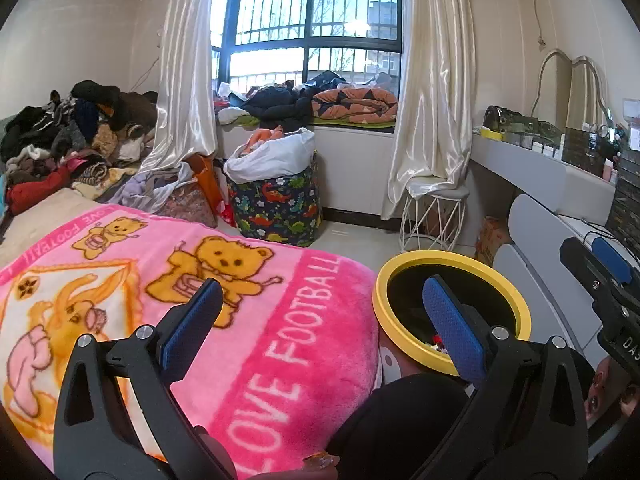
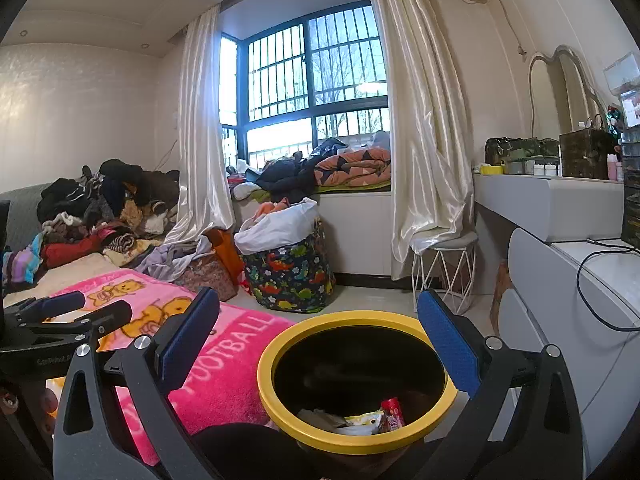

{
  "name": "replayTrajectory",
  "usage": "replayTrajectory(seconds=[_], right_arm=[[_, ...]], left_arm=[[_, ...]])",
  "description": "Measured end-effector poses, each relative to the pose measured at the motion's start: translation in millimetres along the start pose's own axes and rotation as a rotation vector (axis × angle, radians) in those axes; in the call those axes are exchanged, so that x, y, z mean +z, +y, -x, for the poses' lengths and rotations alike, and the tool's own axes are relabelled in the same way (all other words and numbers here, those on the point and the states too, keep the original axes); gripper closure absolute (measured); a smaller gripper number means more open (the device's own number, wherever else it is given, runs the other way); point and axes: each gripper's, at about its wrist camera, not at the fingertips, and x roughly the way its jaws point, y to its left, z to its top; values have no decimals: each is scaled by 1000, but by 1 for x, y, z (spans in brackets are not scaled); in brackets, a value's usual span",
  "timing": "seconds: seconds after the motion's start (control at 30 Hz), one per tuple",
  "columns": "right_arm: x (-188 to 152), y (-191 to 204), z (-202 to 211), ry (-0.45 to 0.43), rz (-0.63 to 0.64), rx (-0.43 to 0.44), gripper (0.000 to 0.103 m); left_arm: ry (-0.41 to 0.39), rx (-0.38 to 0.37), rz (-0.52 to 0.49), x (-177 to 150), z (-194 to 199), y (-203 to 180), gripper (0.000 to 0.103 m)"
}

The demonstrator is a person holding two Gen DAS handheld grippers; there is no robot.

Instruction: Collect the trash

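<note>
Our left gripper (image 1: 320,320) and right gripper (image 2: 320,340) both hang with fingers spread wide, holding nothing. Between them stands the yellow-rimmed bin (image 2: 280,404), wrappers (image 2: 372,420) lying at its bottom. We see it just beside the pink blanket (image 1: 260,320).

Both grippers share one build: the left gripper (image 1: 324,320) and right gripper (image 2: 318,334) have matte black angular frames with triangular cut-outs, silver screw heads at the joints, and textured blue fingertip pads (image 2: 448,344). White lettering (partly readable) marks each body. The person's hand (image 1: 612,394) shows dark decorated nails.
</note>
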Motion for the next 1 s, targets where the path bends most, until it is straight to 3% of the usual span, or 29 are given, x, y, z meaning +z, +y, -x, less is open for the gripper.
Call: replayTrajectory(seconds=[1.0], right_arm=[[1,0,0,1,-3,0,6]], left_arm=[[-11,7,2,4,2,0,11]])
